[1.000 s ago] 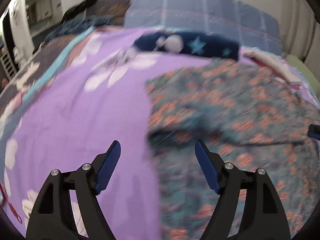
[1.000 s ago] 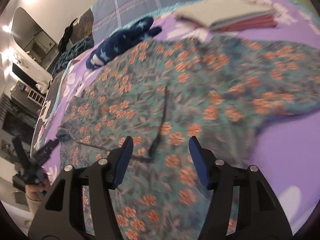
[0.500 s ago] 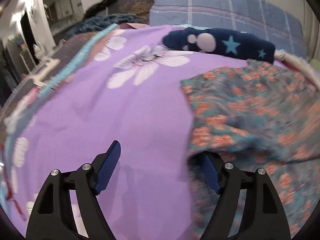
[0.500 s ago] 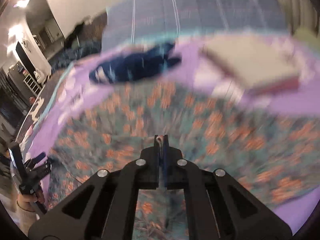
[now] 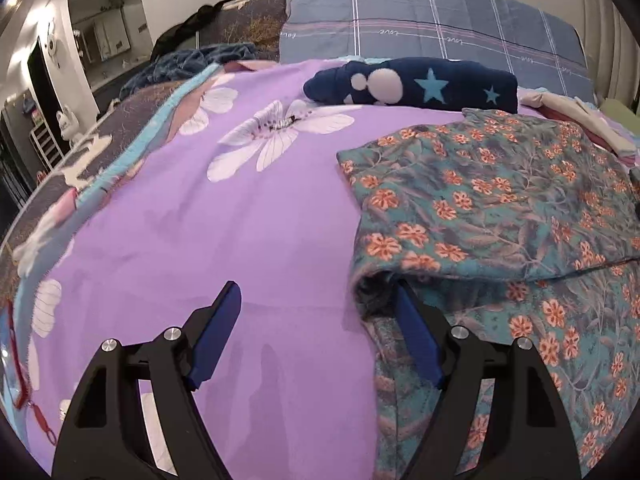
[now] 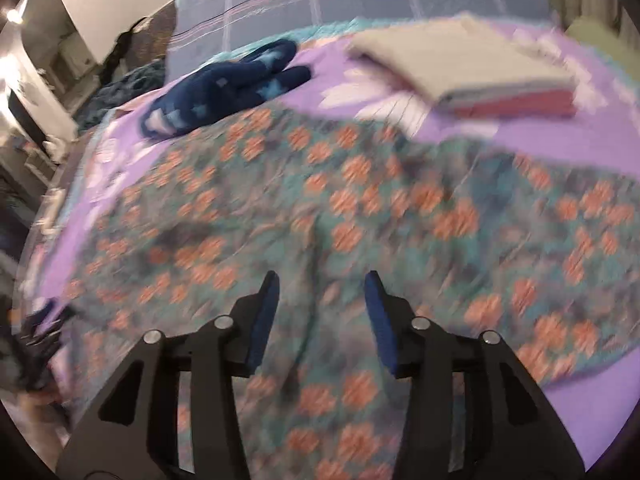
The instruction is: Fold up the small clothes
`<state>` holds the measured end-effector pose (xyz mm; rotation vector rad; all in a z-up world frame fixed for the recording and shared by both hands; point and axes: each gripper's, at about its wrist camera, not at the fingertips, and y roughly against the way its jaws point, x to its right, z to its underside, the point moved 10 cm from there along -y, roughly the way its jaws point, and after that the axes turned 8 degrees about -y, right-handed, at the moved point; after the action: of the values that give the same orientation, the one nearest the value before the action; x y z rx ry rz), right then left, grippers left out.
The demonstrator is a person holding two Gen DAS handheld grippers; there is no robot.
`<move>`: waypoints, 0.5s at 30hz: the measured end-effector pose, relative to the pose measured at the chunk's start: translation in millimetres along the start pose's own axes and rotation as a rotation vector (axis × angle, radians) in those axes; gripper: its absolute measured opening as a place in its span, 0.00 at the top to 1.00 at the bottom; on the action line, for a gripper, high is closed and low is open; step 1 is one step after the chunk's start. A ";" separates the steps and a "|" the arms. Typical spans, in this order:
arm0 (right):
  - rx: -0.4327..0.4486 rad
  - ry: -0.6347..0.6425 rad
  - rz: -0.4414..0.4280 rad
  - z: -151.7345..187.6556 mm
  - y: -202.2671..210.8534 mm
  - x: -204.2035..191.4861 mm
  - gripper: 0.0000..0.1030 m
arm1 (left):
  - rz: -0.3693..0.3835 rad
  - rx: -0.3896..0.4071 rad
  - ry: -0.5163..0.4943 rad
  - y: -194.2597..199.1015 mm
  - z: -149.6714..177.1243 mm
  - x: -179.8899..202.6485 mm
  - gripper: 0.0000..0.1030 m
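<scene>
A teal garment with orange flowers (image 5: 492,208) lies on the purple bedsheet (image 5: 200,232), its upper layer folded over the lower one. My left gripper (image 5: 316,312) stands wide open at the garment's left edge. Its right finger (image 5: 416,336) is tucked just under the folded lip, and its left finger (image 5: 216,328) is over bare sheet. In the blurred right wrist view, my right gripper (image 6: 320,284) hovers over the middle of the garment (image 6: 360,184). Its jaws are opening and no cloth is pinched between them.
A navy plush cloth with stars (image 5: 412,86) (image 6: 224,88) lies behind the garment. A stack of folded clothes (image 6: 460,64) sits at the back right, before a plaid pillow (image 5: 432,20). The bed's left edge (image 5: 120,160) drops toward the room.
My right gripper shut on the garment half a second ago, then let go, and it now stands partly open. The left gripper has slid to the garment's left edge.
</scene>
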<state>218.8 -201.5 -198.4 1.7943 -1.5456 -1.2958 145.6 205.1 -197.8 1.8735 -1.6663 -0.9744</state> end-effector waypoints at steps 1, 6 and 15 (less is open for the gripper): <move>-0.039 -0.005 -0.040 8.8 -1.6 -4.3 0.55 | 0.011 -0.012 0.012 -3.4 1.8 0.2 0.24; -0.052 0.083 -0.003 22.4 0.5 -21.6 0.96 | 0.064 -0.026 0.041 -5.1 1.6 5.2 0.34; -0.017 0.190 0.220 13.1 21.4 6.8 0.41 | 0.144 -0.046 0.038 -0.1 10.1 16.6 0.34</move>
<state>196.1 -210.7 -189.7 1.6317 -1.5693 -1.0022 138.5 190.2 -207.9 1.7058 -1.7157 -0.9047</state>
